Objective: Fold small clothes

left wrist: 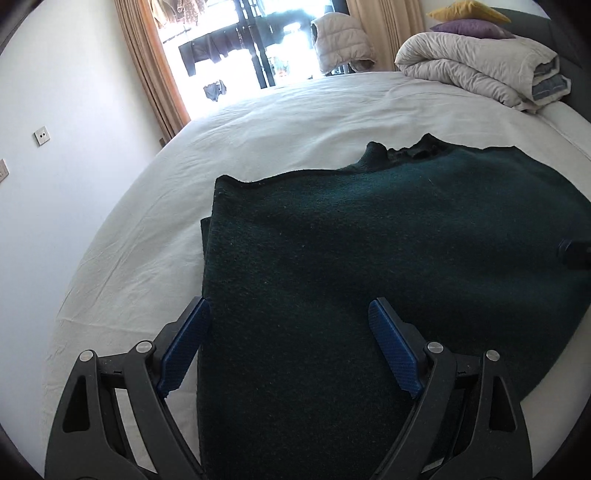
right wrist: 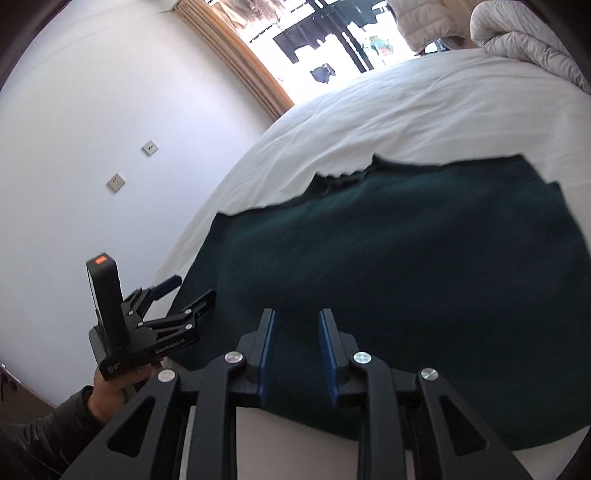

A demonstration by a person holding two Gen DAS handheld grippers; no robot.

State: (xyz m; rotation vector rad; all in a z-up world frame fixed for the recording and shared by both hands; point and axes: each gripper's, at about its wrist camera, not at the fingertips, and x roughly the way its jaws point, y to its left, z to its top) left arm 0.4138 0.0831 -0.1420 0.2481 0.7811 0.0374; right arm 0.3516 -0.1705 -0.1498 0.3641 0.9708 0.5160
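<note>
Spread wide with nothing between its blue-padded fingers, the left gripper (left wrist: 289,314) hovers over the near left edge of one dark green knitted garment (left wrist: 369,266) lying flat on the white-sheeted bed (left wrist: 258,122); the left side of the garment is folded in, with a lower layer showing just past the fold. Set narrower but also parted and holding nothing, the right gripper (right wrist: 296,318) hangs above the garment's near hem (right wrist: 406,295), its neckline at the far edge. From the right wrist view the left gripper (right wrist: 184,295) appears at the garment's left edge, held by the person's left hand (right wrist: 110,391). One folded pale quilt (left wrist: 476,70) sits at the far corner of the bed, with two cushions on it, one purple (left wrist: 469,27) and one yellow (left wrist: 465,11). One puffy white vest (left wrist: 340,42) hangs by the bright window. Two wall sockets (right wrist: 149,147) show on the white wall.
</note>
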